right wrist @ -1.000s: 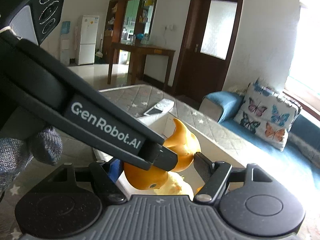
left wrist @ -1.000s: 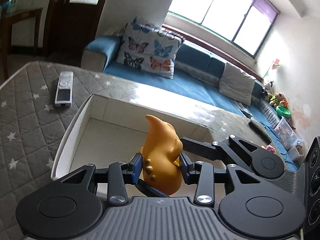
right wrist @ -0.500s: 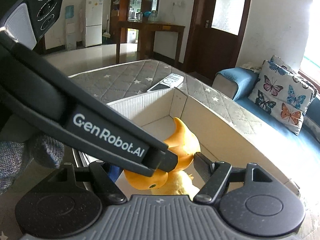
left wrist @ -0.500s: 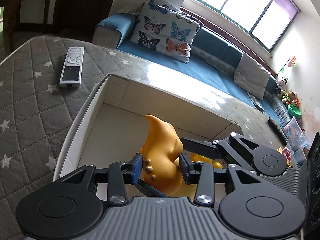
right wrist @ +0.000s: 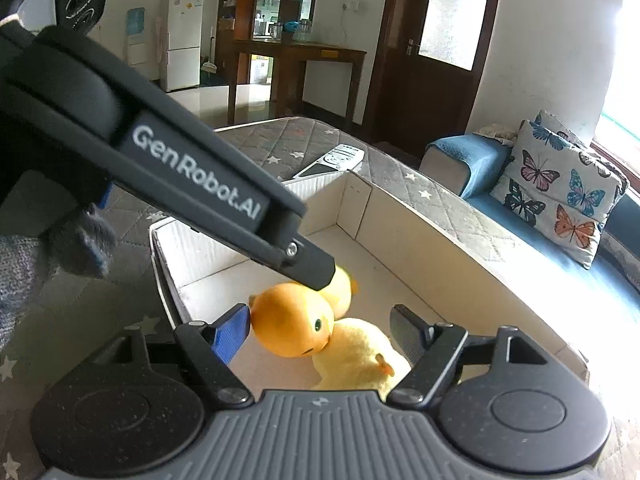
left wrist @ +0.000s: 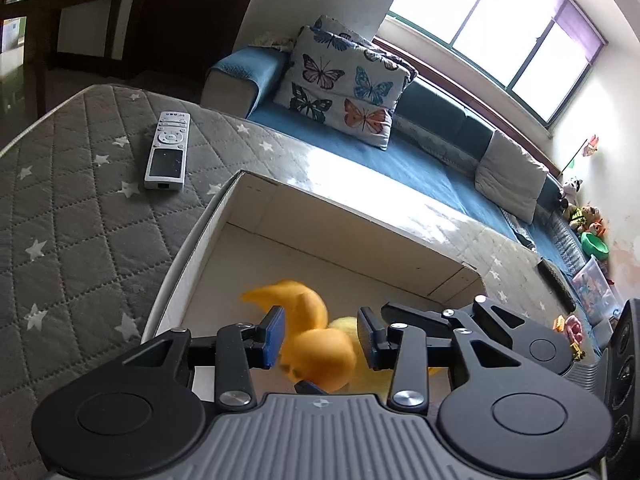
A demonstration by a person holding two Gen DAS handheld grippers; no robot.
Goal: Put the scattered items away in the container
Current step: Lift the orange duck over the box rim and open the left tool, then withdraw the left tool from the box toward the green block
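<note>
An orange rubber toy [left wrist: 316,356] lies tipped and blurred low inside the white cardboard box [left wrist: 360,240]. It rests against a yellow plush duck [right wrist: 356,352] on the box floor. My left gripper [left wrist: 321,336] hangs over the box with its jaws closing. The toy is loose between the blue pads [left wrist: 274,336], which show narrow gaps on both sides. In the right wrist view the left gripper's finger [right wrist: 312,264] crosses above the orange toy [right wrist: 292,320]. My right gripper [right wrist: 320,330] is opening wide around the toy; the near pad is at its side, the far pad well clear.
A silver remote control [left wrist: 167,152] lies on the grey star-quilted cover [left wrist: 80,220] left of the box. A blue sofa with a butterfly cushion [left wrist: 344,84] runs behind. A gloved hand [right wrist: 80,240] shows at the left of the right wrist view.
The orange toy stood upright in the left pads; now it has tipped over and sunk into the box. Both views have come lower over the box. The right jaws stand wider.
</note>
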